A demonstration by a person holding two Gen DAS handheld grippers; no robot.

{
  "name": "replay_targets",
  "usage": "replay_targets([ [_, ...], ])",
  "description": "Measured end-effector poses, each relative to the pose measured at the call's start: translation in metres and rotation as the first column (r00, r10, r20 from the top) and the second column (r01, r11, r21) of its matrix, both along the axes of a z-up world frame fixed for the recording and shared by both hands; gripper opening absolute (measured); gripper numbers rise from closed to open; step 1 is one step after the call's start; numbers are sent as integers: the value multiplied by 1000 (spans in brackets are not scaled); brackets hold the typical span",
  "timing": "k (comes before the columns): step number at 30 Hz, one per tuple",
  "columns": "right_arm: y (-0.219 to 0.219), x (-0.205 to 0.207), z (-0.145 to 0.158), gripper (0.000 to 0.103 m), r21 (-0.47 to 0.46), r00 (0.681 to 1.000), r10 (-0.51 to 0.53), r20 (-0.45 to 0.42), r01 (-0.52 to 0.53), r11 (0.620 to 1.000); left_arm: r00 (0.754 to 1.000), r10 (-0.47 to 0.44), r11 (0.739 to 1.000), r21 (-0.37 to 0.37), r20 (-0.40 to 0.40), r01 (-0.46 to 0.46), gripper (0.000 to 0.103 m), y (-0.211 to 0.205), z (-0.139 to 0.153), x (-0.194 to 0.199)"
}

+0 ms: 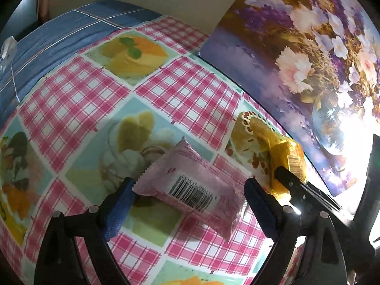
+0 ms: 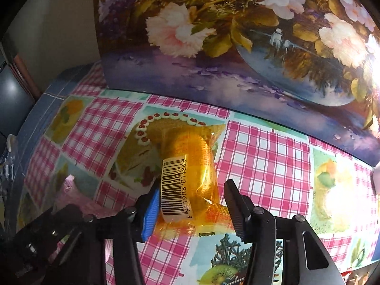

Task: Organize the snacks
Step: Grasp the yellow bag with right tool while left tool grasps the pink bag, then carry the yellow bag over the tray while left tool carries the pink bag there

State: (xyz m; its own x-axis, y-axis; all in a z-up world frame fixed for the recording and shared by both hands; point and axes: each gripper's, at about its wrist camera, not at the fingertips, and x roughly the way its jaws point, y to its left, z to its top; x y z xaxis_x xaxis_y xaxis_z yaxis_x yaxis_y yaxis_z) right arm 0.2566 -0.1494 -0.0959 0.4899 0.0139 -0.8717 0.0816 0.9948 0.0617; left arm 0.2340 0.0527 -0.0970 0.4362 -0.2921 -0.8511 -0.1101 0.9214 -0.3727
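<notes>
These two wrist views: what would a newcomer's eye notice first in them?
First, the big flower painting, which stands along the back edge of the pink checked tablecloth. Next, the orange snack packet with its white barcode, lying between the right tongs near the painting. Last, the pink snack packet, barcode up, lying between the wide-open left tongs, beside the orange one.

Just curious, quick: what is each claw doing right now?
Left gripper: open, pink packet between its jaws.
Right gripper: closed on the orange packet.
</notes>
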Motion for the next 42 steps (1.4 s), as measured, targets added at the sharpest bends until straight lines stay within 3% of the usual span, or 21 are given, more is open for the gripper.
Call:
replay_targets([
  [7,-5,-17,-3,54,8,1000,11,-5,-11,1000,999,-34,992,122,20,31,92,-27,-5,10],
  [15,-23,-39,-4,54,18,999,-35,-11,35,999,995,-99,955,284,15,91,91,-55,-9,6],
  [20,-27,-53,-4,53,20,998,-57,-9,57,998,992,-127,930,350,25,110,62,-67,-7,1],
  [23,-28,-60,-2,52,17,998,-67,-11,67,998,991,-134,929,351,19,118,50,-68,-4,-3],
  [26,-30,-68,-1,49,30,996,-84,-16,84,996,991,-137,934,334,0,129,46,-68,-2,-7],
  [33,-27,-92,7,45,91,993,-116,-24,117,989,990,-139,940,313,-5,134,44,-69,22,-26],
  [42,-20,-149,41,44,163,985,-171,22,165,973,990,-132,945,306,41,113,44,-61,70,-72],
])
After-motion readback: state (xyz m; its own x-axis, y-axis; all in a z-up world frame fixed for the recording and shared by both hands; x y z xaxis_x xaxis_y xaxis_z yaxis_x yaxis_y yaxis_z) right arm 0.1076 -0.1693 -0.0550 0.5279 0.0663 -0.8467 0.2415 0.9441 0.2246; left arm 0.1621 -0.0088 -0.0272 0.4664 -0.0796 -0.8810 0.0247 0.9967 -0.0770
